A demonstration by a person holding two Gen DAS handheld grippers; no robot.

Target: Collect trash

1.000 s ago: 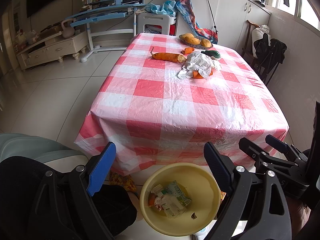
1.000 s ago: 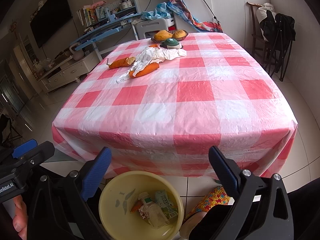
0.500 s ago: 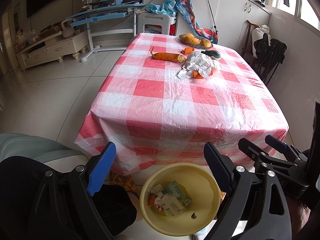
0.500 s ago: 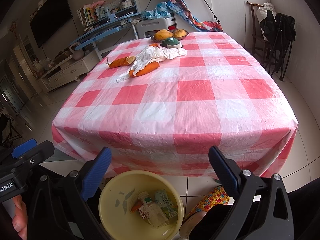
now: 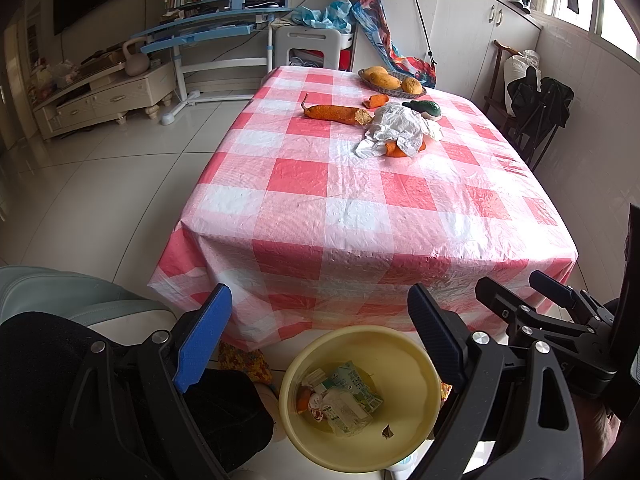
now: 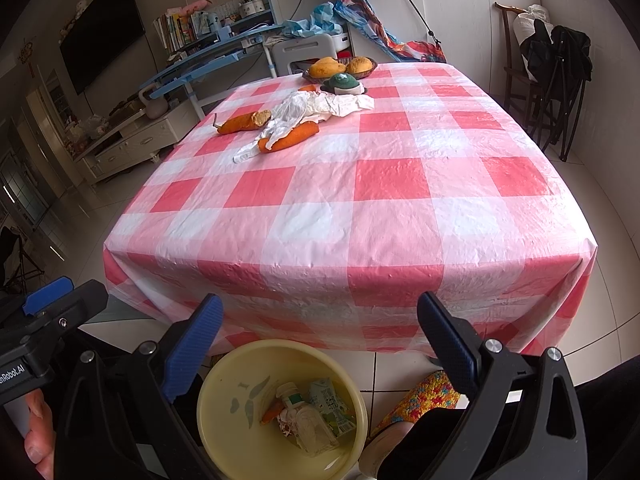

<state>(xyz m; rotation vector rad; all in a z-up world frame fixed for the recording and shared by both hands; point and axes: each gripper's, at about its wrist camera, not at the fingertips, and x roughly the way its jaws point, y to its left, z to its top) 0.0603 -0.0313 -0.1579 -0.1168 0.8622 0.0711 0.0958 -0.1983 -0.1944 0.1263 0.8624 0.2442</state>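
Both grippers hang over a yellow bin [image 5: 404, 364] on the floor at the near end of a table [image 5: 360, 200] covered in a red-and-white checked cloth. The left gripper [image 5: 320, 344] has its fingers spread wide and grasps nothing; the bin sits directly between and just below its fingertips, and the trash [image 5: 340, 396] inside it, a green-and-white carton, a clear plastic bottle and an orange scrap, lies nearer the left finger [image 5: 204, 336]. The right gripper [image 6: 320, 344] is likewise released and empty, with the same bin [image 6: 224, 396] below the gap between its fingers and the trash [image 6: 312, 412] toward the middle of that gap. Far ahead of both pairs of fingertips, at the far end of the table, a crumpled white plastic bag [image 5: 396, 128] is draped over a carrot [image 6: 288, 138], with a second carrot [image 5: 336, 114] just beside it, a green object [image 5: 424, 108] behind, and a dish of yellow fruit [image 5: 390, 78] beyond. To the right of the right gripper's fingers, a foot in a colourful knitted slipper [image 6: 416, 400] rests on the tiled floor.
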